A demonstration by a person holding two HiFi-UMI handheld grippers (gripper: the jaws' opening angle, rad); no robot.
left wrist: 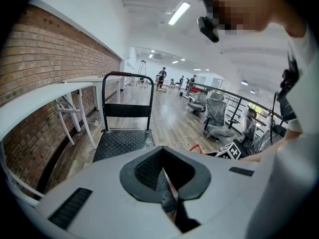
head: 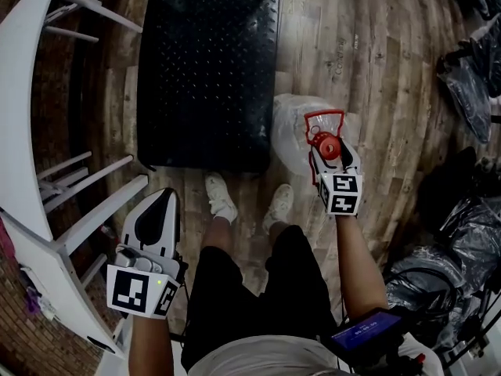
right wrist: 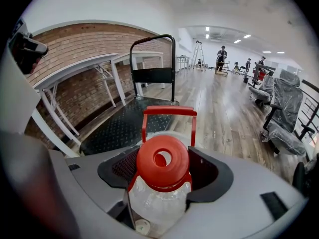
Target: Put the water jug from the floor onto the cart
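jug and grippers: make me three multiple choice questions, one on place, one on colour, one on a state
1. Where is the jug?
a) on the floor beside the cart
b) on the cart
c) on a table

2. What colour is its cap?
a) blue
b) red
c) white

3. How is the left gripper?
a) wide open
b) shut on the jug's handle
c) shut, empty

Answers:
1 a, the head view shows it standing on the floor to the right of the cart.
2 b, the right gripper view shows a red cap.
3 c, the left gripper view shows the pads meeting with nothing between them.
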